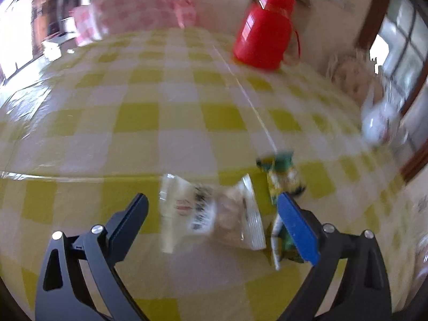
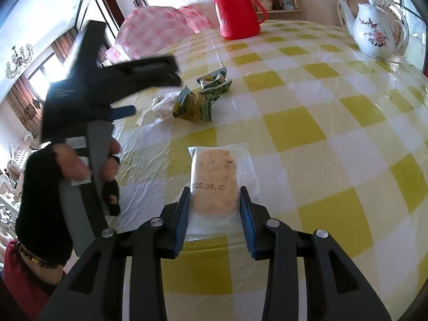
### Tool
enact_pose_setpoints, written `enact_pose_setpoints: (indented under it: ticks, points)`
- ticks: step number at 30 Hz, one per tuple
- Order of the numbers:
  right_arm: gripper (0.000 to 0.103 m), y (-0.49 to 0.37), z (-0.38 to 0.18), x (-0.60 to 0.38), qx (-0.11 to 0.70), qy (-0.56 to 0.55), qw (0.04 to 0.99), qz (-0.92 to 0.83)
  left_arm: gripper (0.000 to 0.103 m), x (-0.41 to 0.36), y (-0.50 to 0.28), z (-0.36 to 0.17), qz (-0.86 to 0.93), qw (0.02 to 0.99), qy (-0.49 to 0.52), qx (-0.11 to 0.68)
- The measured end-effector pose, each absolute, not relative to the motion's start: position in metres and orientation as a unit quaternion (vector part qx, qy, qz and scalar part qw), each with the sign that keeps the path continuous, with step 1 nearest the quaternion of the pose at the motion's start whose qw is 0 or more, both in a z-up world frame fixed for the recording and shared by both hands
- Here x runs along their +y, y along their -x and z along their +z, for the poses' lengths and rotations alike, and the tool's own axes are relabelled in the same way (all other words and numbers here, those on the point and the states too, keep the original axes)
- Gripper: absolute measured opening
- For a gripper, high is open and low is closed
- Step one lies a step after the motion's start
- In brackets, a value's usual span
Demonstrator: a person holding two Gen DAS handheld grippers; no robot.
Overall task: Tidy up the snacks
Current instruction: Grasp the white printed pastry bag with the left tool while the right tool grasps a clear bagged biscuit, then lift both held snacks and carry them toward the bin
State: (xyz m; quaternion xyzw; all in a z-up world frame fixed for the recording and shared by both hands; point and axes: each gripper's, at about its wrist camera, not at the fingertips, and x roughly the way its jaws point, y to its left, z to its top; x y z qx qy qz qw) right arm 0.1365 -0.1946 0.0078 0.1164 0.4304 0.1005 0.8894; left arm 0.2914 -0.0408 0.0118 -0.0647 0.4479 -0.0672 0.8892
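My right gripper (image 2: 214, 203) is shut on a clear-wrapped biscuit packet (image 2: 214, 176) with a printed date, lying on the checked tablecloth. My left gripper (image 1: 214, 208) is open above a clear and white snack packet (image 1: 211, 214), which lies between its fingers. Green and yellow snack packets (image 1: 283, 179) lie by its right finger (image 1: 297, 227). In the right wrist view the left gripper (image 2: 125, 111) hovers, blurred, over the same white packet (image 2: 163, 104) beside the green and yellow packets (image 2: 203, 99).
A red thermos jug (image 2: 235, 8) stands at the table's far side, also in the left wrist view (image 1: 264, 29). A white flowered teapot (image 2: 374, 32) stands far right. A pink checked cloth (image 2: 160, 26) lies far left. The yellow checked tablecloth (image 2: 321, 123) covers the table.
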Motion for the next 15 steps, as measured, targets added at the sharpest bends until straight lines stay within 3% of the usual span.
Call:
enact_pose_setpoints:
  ticks: [4,6,10,11,15]
  points:
    - [0.036,-0.137,0.007,-0.194,0.431,-0.116,0.889,0.100,0.096,-0.055,-0.300,0.004,-0.052,0.886,0.010,0.461]
    - [0.036,-0.137,0.007,-0.194,0.431,-0.117,0.889,0.100,0.080,-0.056,-0.300,0.002,-0.055,0.883,0.000,0.466]
    - [0.036,-0.137,0.008,-0.194,0.431,-0.117,0.889,0.100,0.063,-0.063,-0.292,0.001,-0.058,0.881,-0.042,0.468]
    - [0.036,-0.136,0.008,-0.194,0.431,-0.117,0.889,0.100,0.048,-0.061,-0.289,0.005,-0.063,0.885,-0.035,0.461]
    - [0.036,-0.136,0.008,-0.197,0.430,-0.120,0.889,0.104,0.046,-0.047,-0.278,0.018,-0.078,0.892,-0.006,0.446]
